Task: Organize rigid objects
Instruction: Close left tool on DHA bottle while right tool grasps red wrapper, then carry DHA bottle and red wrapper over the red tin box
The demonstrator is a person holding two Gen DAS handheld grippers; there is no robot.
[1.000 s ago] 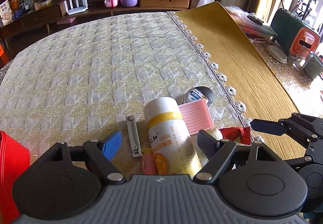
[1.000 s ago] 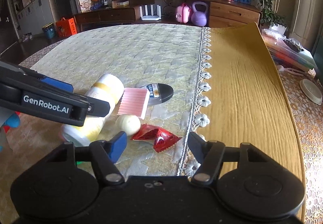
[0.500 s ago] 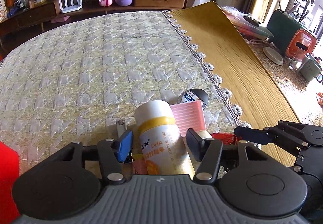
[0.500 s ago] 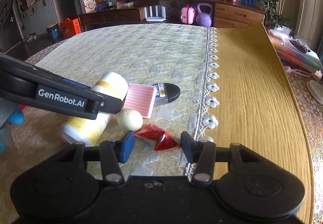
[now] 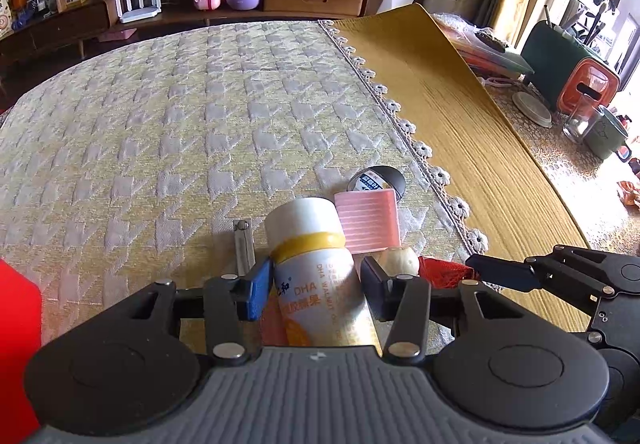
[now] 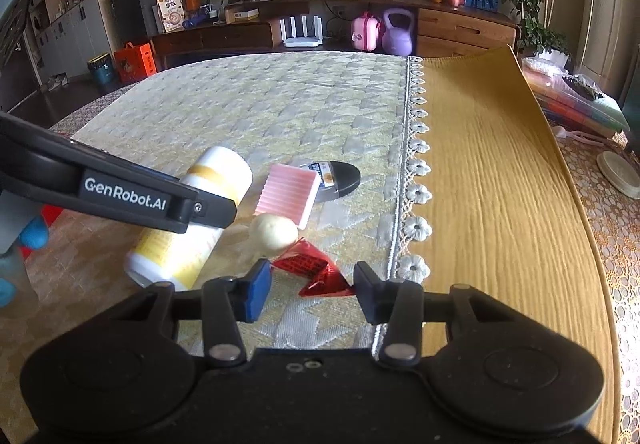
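Note:
A white DHA bottle [image 5: 320,276] with a yellow band lies on its side on the quilted cloth; it also shows in the right wrist view [image 6: 192,220]. My left gripper [image 5: 316,288] has closed on the bottle's body, pads touching both sides. My right gripper [image 6: 310,290] is partly closed around a red wrapper [image 6: 316,272], its pads just beside it. A pale ball [image 6: 274,230], a pink ribbed block [image 6: 290,192], a black round tin [image 6: 336,178] and a metal nail clipper [image 5: 244,244] lie close by.
A red container [image 5: 18,344] stands at the left edge. A yellow mat [image 6: 492,180] covers the table's right side. A cup, jar and boxes [image 5: 580,104] stand at the far right. A sideboard [image 6: 320,28] runs behind.
My left gripper's jaws have narrowed from wide open onto the bottle. My right gripper's jaws have narrowed and moved forward around the red wrapper.

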